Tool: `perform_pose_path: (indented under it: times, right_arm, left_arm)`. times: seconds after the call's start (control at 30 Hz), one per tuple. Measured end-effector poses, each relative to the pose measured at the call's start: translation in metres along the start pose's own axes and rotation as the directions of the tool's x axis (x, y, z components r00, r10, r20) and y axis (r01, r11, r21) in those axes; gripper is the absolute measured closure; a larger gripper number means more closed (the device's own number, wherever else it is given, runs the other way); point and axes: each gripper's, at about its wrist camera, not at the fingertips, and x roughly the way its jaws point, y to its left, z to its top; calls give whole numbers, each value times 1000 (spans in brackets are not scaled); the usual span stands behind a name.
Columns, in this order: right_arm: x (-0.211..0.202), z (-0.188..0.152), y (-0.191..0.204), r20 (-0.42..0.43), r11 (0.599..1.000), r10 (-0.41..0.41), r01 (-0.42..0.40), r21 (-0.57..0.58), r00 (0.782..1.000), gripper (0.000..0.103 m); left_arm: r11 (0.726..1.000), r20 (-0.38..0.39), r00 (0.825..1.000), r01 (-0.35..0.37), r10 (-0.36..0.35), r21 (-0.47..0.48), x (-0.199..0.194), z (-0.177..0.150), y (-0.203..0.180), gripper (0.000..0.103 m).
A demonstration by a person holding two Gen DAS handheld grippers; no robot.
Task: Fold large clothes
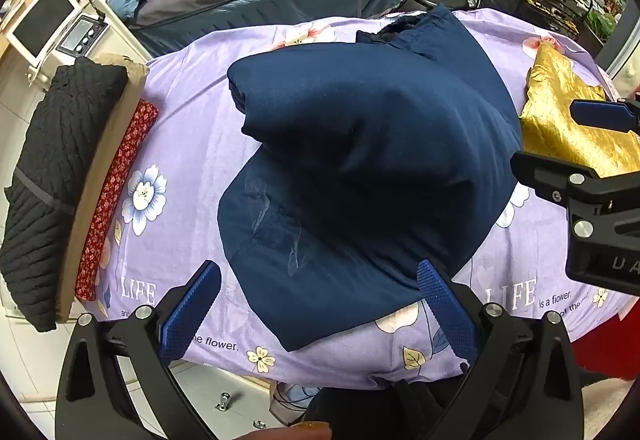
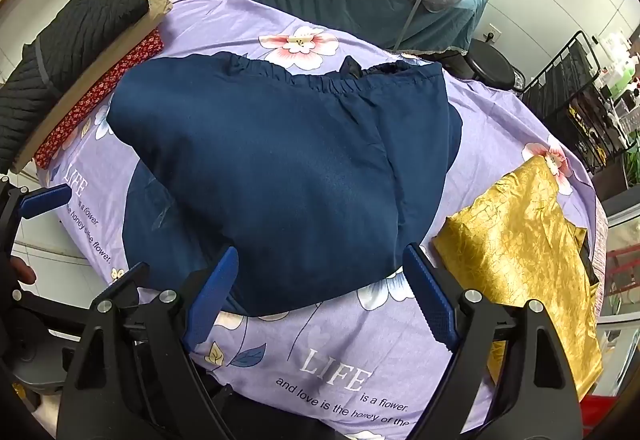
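So I'm hovering both grippers over the big navy blue garment with the elastic gathered waistband (image 2: 280, 160), which is lying bunched in the middle of the bench under a lilac flower-print cloth (image 2: 360, 352). My left gripper (image 1: 320, 304) is hanging over the near hem with its jaws spread wide and nothing between them; my right gripper (image 2: 320, 292) is doing the same just beside it, jaws spread and empty. Everything else I'm placing off the navy piece: a crinkly gold fabric (image 2: 520, 248) is sitting right of it, a red floral-print folded cloth (image 1: 116, 196) and a black quilted garment (image 1: 52, 176) left of it. I'm guessing the fold is only half done, since one layer is lumped over another. Tip for this step: I'm aiming for the near hem corners, pinching only the top layer, then lifting evenly so it isn't dragging the cloth underneath.
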Motion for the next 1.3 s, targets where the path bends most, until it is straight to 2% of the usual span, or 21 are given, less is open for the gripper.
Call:
perform_pose_path:
  times: [1.3]
  right_arm:
    - [-1,0,0,5,1000,4,-4,5,1000,20]
  left_arm:
    - [1000,13,1000,-11,11,-1,-4,0,0,7]
